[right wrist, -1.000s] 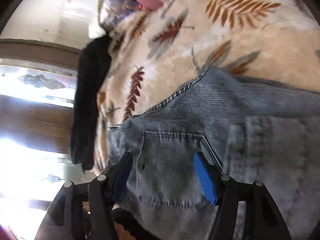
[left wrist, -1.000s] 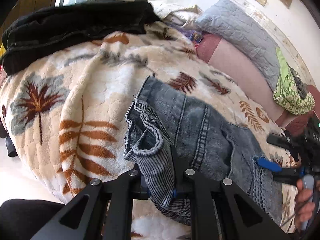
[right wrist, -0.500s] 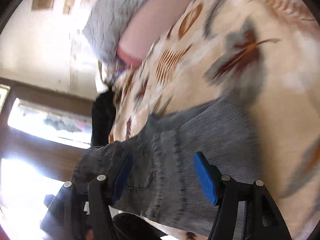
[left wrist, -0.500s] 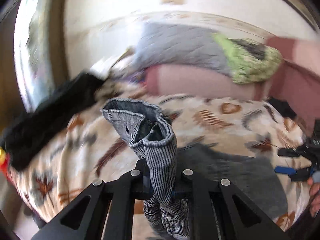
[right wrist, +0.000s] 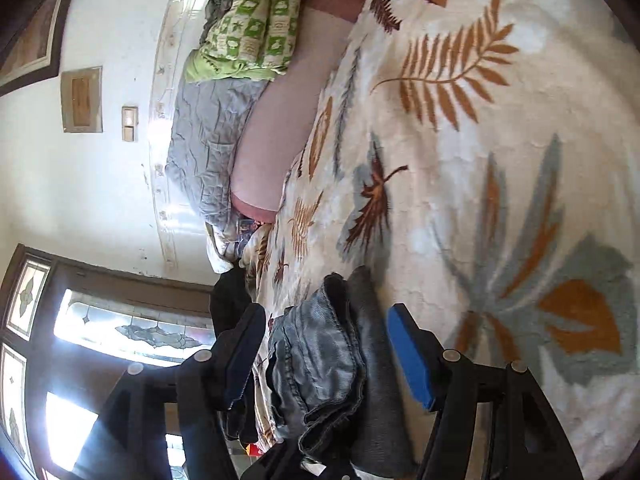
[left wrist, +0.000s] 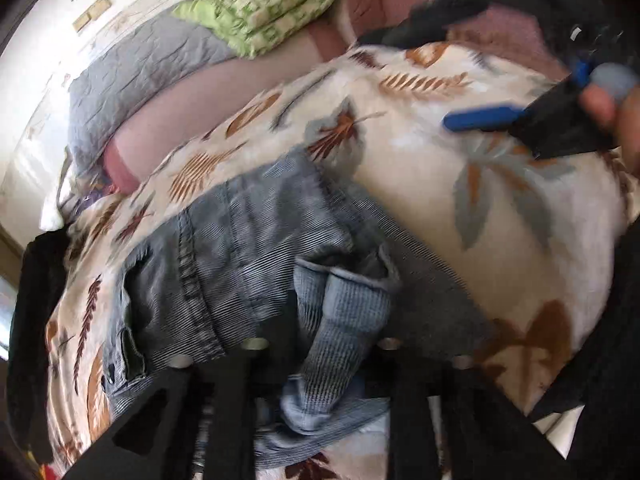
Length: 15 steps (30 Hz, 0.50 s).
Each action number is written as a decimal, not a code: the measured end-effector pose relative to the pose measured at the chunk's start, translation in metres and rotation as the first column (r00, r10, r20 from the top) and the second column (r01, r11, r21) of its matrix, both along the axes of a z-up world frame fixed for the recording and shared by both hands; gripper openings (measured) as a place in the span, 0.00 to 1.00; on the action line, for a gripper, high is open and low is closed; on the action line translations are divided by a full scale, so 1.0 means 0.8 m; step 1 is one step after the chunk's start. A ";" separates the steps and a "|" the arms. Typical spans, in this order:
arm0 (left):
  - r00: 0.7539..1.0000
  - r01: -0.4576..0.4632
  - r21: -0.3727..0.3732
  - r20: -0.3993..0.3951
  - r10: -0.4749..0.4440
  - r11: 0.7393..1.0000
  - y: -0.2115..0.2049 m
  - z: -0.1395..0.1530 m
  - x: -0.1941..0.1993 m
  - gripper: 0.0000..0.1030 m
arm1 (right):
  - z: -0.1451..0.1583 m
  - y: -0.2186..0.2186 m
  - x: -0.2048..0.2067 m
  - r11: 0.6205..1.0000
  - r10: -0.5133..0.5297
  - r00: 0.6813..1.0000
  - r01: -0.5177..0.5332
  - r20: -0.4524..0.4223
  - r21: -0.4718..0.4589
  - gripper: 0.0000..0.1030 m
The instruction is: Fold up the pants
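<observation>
- Folding faded blue-grey denim pants (left wrist: 248, 256) lying on leaf-print cream fleece blanket (left wrist: 420, 184) over bed.
- Left gripper (left wrist: 320, 364) pinching bunched hem; right gripper (right wrist: 324, 356) gaping wide, holding nothing.
- Next, likely: laying hem flat, releasing.

1. Daylight glares through the window (right wrist: 120, 332) at eight o'clock, blowing out its panes.
2. The left wrist view smears, perhaps motion blur; the pants (left wrist: 256, 264) look soft.
3. Fisheye bending darkens every rim.
</observation>
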<state>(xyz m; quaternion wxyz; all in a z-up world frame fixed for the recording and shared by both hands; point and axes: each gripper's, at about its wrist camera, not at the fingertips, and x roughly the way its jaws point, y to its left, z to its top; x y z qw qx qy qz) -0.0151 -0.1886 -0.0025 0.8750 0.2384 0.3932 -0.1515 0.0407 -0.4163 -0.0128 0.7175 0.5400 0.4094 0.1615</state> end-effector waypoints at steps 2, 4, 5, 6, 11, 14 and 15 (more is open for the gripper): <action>0.997 0.027 -0.135 -0.067 -0.036 0.991 0.016 0.030 -0.001 0.49 | 0.002 0.001 -0.002 1.000 0.014 1.000 -0.014 0.000 -0.017 0.65; 0.997 0.017 -0.215 -0.063 -0.032 0.976 0.032 0.058 -0.008 0.49 | 0.007 0.003 -0.004 0.999 0.019 1.000 -0.019 0.012 -0.039 0.65; 0.999 0.002 -0.271 -0.050 -0.016 0.963 0.050 0.079 -0.012 0.51 | 0.009 0.005 -0.006 0.999 0.025 1.000 -0.024 0.020 -0.049 0.65; 0.999 -0.013 -0.316 -0.034 0.003 0.949 0.068 0.095 -0.015 0.55 | 0.013 0.008 -0.011 0.998 0.033 0.999 -0.032 0.027 -0.053 0.65; 0.951 -0.226 -0.428 0.098 0.293 0.875 0.187 0.140 -0.029 0.73 | 0.044 0.053 -0.035 0.988 0.153 0.983 -0.152 0.098 -0.012 0.67; 0.915 -0.359 -0.391 0.031 0.402 0.848 0.238 0.116 -0.008 0.73 | 0.045 0.093 -0.047 0.974 0.225 0.970 -0.228 0.094 0.017 0.68; 0.911 -0.378 -0.377 0.013 0.412 0.846 0.244 0.106 -0.003 0.73 | 0.034 0.106 -0.051 0.970 0.239 0.969 -0.242 0.069 0.032 0.68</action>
